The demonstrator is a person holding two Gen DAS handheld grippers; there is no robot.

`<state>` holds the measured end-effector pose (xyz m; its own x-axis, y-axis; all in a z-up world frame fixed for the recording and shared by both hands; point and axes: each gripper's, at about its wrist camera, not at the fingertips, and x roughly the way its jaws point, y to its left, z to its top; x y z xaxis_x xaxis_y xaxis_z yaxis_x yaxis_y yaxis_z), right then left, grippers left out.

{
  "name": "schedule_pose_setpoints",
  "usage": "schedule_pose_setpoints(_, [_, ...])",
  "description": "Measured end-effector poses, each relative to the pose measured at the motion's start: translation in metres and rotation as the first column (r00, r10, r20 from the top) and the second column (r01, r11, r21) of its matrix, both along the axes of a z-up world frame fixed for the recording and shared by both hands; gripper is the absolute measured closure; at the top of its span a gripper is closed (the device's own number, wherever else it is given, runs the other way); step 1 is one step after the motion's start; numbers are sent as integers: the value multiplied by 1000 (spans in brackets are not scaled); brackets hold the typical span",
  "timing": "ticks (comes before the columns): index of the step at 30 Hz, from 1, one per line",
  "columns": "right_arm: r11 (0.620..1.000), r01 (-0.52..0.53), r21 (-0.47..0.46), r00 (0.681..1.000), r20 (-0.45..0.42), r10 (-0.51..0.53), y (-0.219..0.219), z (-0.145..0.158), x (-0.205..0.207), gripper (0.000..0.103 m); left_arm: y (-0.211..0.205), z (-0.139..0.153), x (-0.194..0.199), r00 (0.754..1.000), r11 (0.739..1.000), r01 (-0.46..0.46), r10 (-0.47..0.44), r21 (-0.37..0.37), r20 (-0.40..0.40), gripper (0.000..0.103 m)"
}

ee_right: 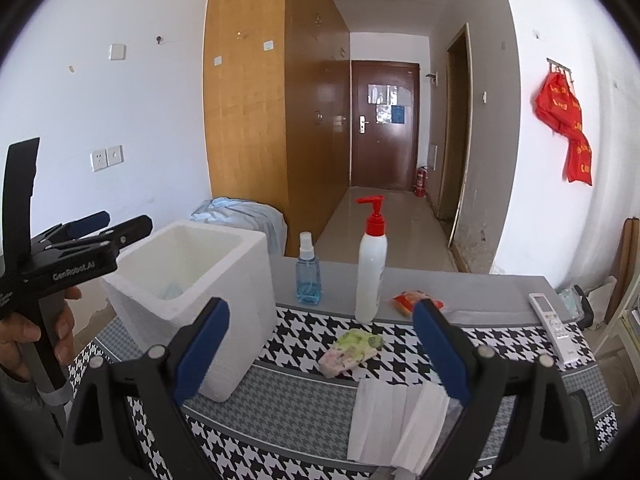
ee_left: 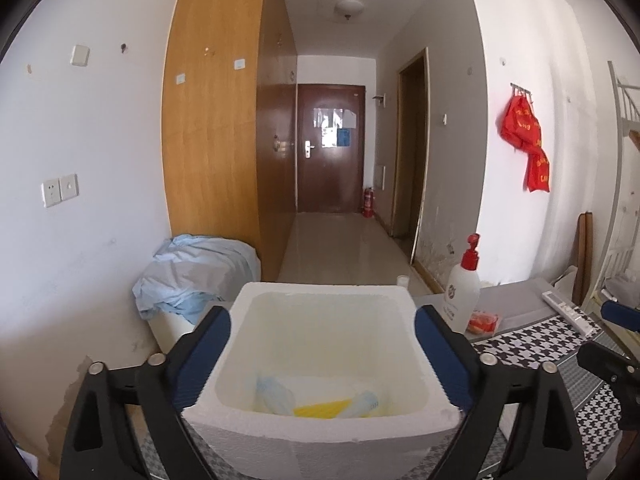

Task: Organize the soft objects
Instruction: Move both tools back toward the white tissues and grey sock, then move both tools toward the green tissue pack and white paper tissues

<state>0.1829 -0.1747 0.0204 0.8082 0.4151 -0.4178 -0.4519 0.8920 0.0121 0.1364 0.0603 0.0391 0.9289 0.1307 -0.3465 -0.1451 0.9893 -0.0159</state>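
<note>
While the left gripper (ee_left: 323,354) gapes over the white foam box (ee_left: 320,432), the right gripper (ee_right: 320,344) stands spread, folded white tissue (ee_right: 396,420) at its six o'clock.

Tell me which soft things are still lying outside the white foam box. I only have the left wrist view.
Observer: A folded white paper tissue lies on the houndstooth tablecloth, low between the open jaws of the right gripper, not gripped.
Operator: Anything else soft out there?
Observer: A green floral tissue packet lies just beyond it, in front of the white pump bottle.
Operator: I see only a white cap behind the box's right corner. What is it?
Observer: A clear spray bottle of blue liquid, standing upright beside the white foam box.
</note>
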Motion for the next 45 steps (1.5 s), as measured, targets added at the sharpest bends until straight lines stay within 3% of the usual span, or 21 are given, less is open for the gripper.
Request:
schedule_pose_setpoints(2, [1000,6,2,1000,0,-6,-2,0,0,8,-3,1,-2,1000,1000,0,0,1,15,1])
schedule_pose_setpoints(23, [999,40,29,999,36,-41,-44,8,-29,8,-56,13,-31,993,993,114,-116,32,39,1])
schedule_pose_setpoints(45, [996,86,33,995,55,-88,-84,4,-51,8,-98,5,-47,978,979,203,-204,15,44,1])
